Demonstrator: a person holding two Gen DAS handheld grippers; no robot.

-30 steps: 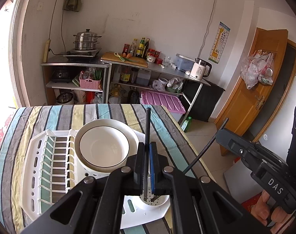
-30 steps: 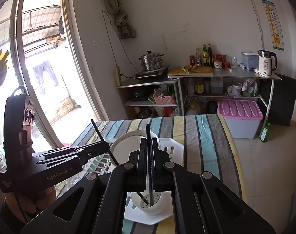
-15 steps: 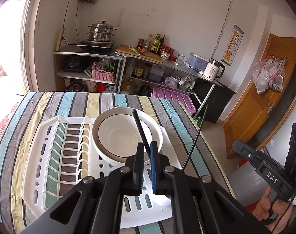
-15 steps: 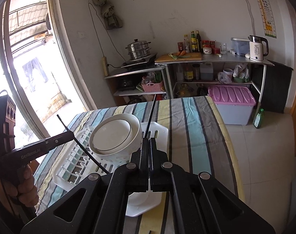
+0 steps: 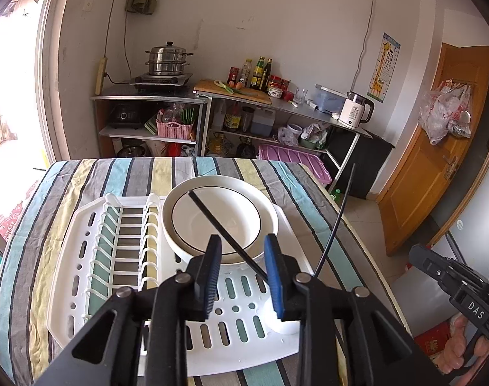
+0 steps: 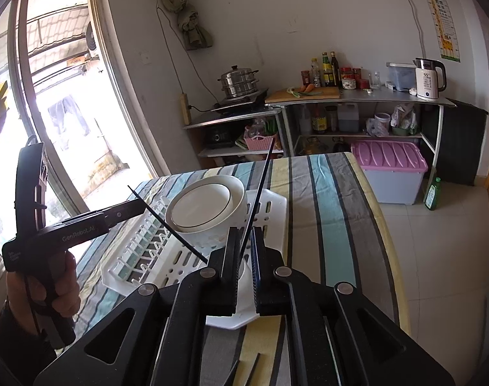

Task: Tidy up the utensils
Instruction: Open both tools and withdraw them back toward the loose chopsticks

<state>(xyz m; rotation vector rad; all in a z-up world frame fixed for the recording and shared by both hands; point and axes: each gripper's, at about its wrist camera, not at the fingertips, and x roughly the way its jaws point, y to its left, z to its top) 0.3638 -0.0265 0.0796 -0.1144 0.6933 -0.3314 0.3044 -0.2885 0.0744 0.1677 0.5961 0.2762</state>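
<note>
Both hands are dropping black chopsticks into the white utensil cup at the near right corner of the dish rack, which sits on the striped surface.

The left gripper is opening: its fingers stand well apart, and the left chopstick slants free between them, touching neither pad, its top over the stacked white bowls and its foot running down toward the cup.

The right gripper is just starting to open. A narrow gap shows, and the right chopstick rises steeply through it; whether the pads press on it I cannot tell.

To finish well, I would let each stick settle in the cup before drawing back, then pull the fingers away along the stick's lean, so neither tip gets flicked out or knocks the bowls. More chopsticks lie on the surface at its near edge, likely next.
</note>
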